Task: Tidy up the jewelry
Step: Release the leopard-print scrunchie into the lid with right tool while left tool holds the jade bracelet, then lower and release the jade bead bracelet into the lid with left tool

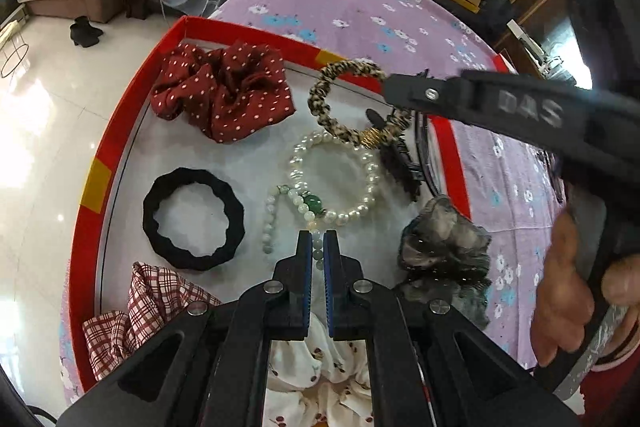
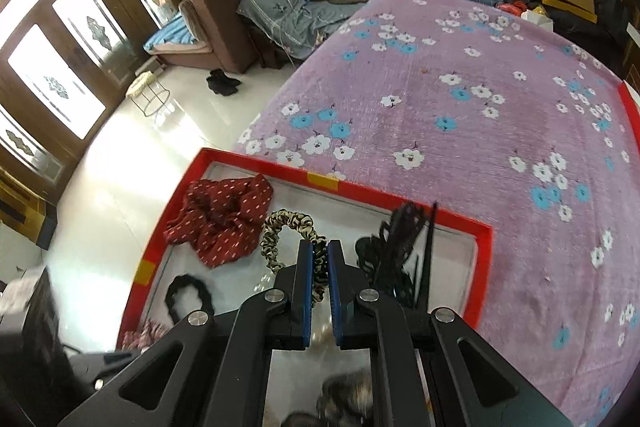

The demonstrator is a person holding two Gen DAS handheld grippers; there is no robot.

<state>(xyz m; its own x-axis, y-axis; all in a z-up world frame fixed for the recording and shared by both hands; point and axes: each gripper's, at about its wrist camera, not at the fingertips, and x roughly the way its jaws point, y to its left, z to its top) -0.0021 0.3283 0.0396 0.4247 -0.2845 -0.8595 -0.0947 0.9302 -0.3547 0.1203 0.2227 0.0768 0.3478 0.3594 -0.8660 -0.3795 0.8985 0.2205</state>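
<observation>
A red-rimmed tray on the bed holds hair ties and bracelets. A pale green jade bead bracelet lies at its middle beside a pearl bracelet. My left gripper is shut on the jade bracelet's near beads. A leopard-print scrunchie lies farther back. My right gripper comes in from the right and is shut on its rim. In the right wrist view the right gripper has the leopard scrunchie pinched between its blue pads.
Also in the tray are a red dotted scrunchie, a black hair band, a black claw clip, a grey scrunchie, a plaid scrunchie and a white printed one. A purple floral blanket spreads beyond.
</observation>
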